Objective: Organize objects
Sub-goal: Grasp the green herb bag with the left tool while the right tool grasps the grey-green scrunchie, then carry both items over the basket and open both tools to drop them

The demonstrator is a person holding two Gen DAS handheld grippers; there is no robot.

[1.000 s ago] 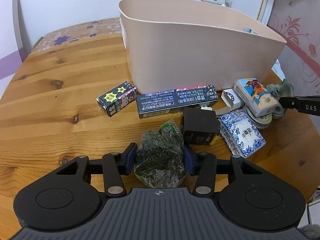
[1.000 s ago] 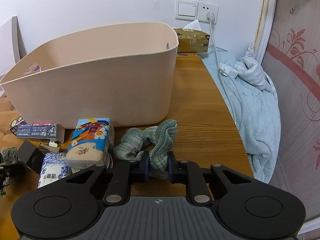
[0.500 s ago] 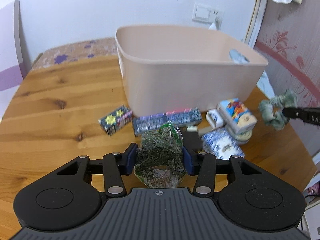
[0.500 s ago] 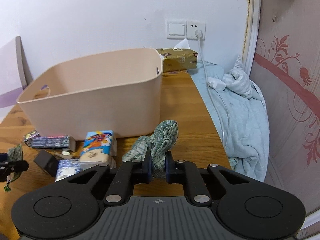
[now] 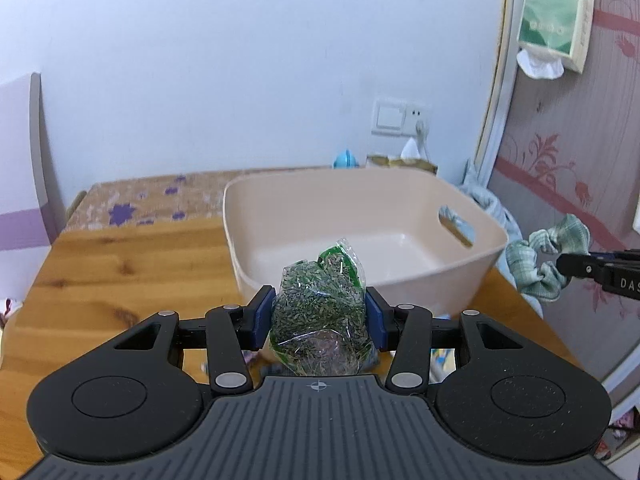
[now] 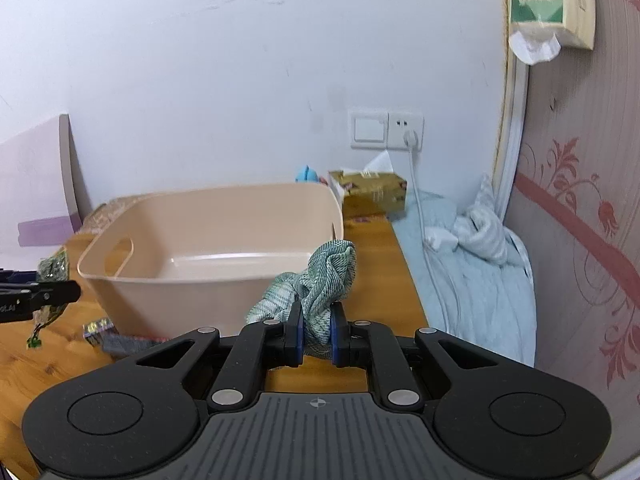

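My left gripper (image 5: 319,317) is shut on a clear bag of dried green herbs (image 5: 320,312), held in the air in front of the beige plastic basket (image 5: 360,276). My right gripper (image 6: 315,334) is shut on a green checked scrunchie (image 6: 320,280), lifted just right of the basket (image 6: 168,280). In the left wrist view the scrunchie (image 5: 536,264) hangs from the right gripper at the far right. In the right wrist view the herb bag (image 6: 52,270) shows at the left edge in the left gripper. The basket looks empty inside.
A wooden table (image 5: 120,280) carries the basket. Small boxes (image 6: 120,340) lie on the table by the basket's near wall. A gold tissue box (image 6: 372,192) stands behind it, a light blue blanket (image 6: 472,272) lies to the right, and a wall socket with cable (image 6: 408,136) is above.
Both grippers have risen from the table with their loads, the herb bag and the scrunchie. The views now look over the basket's rim into it, and the boxes have dropped out of sight.
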